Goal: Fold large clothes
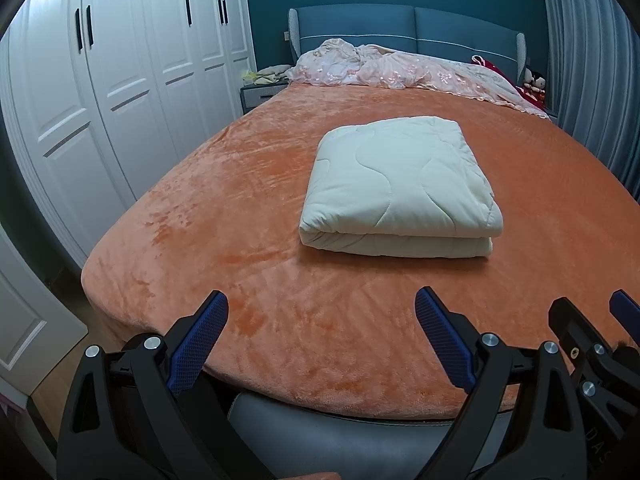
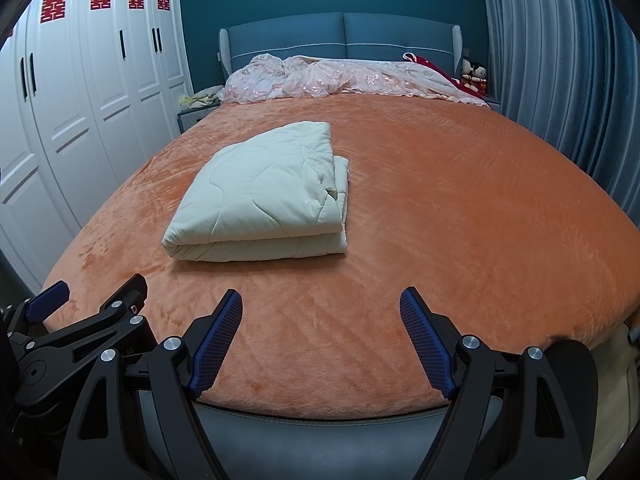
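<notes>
A cream quilt (image 1: 396,184), folded into a thick rectangle, was laid on the orange-covered bed (image 1: 240,216). The left tool (image 1: 322,316) and right tool (image 2: 322,312) were held apart and empty above the bed's foot, well short of the quilt.

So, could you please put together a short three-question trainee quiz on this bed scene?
1. True or false: the cream quilt lies folded on the orange bedspread.
2. Which tool holds fabric? A) left tool B) right tool C) neither
3. Fill in: the pink lace cover lies bunched by the ____.

Key: 1 true; 2 C, both stand open and empty; 3 headboard.
</notes>
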